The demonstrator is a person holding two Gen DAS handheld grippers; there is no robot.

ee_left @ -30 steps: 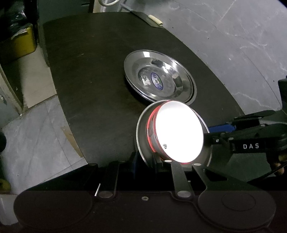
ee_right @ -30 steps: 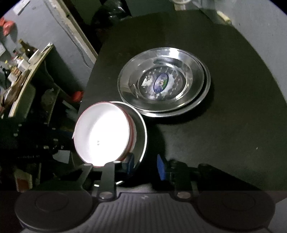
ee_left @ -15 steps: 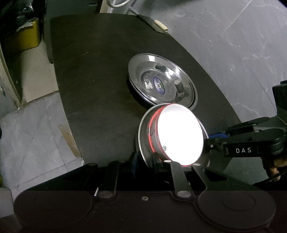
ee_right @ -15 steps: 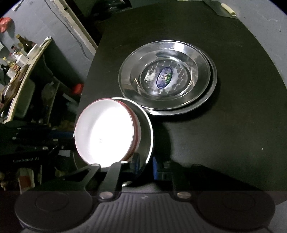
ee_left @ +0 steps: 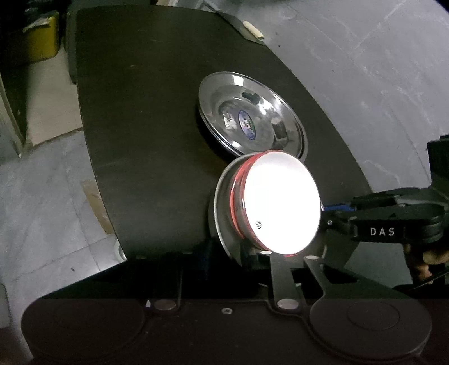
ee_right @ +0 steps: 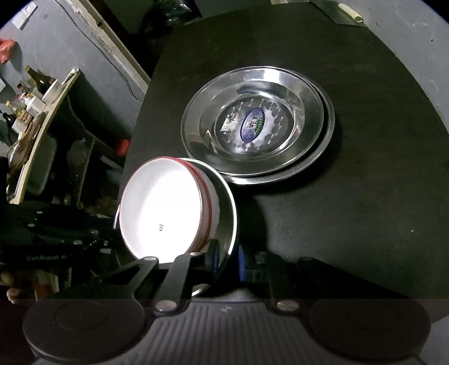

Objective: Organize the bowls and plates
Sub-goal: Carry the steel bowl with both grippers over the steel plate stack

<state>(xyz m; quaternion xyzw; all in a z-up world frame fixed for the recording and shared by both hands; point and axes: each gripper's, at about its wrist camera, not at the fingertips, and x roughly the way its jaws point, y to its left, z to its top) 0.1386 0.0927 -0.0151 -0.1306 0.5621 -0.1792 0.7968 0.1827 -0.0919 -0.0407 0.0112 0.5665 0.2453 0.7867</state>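
Observation:
A white bowl with a red rim band (ee_left: pixel 280 205) (ee_right: pixel 160 207) sits inside a steel plate (ee_left: pixel 221 207) (ee_right: pixel 224 213); both are held tilted above the near end of the black table (ee_left: pixel 140 112). My left gripper (ee_left: pixel 249 252) is shut on the steel plate's rim. My right gripper (ee_right: pixel 226 258) is shut on the same plate's rim from the other side; it also shows in the left wrist view (ee_left: pixel 336 207). A stack of steel plates with a blue sticker (ee_left: pixel 249 126) (ee_right: pixel 255 123) lies on the table just beyond.
A flat tool with a pale handle (ee_left: pixel 252 29) (ee_right: pixel 348 11) lies at the table's far end. A cluttered shelf with bottles (ee_right: pixel 31 92) stands left of the table. Tiled floor (ee_left: pixel 42 182) lies to the left, a grey surface (ee_left: pixel 378 70) to the right.
Both grippers have lifted the steel plate with the bowl and carried it a little nearer to the stacked plates. The right gripper's jaws have closed further on the rim.

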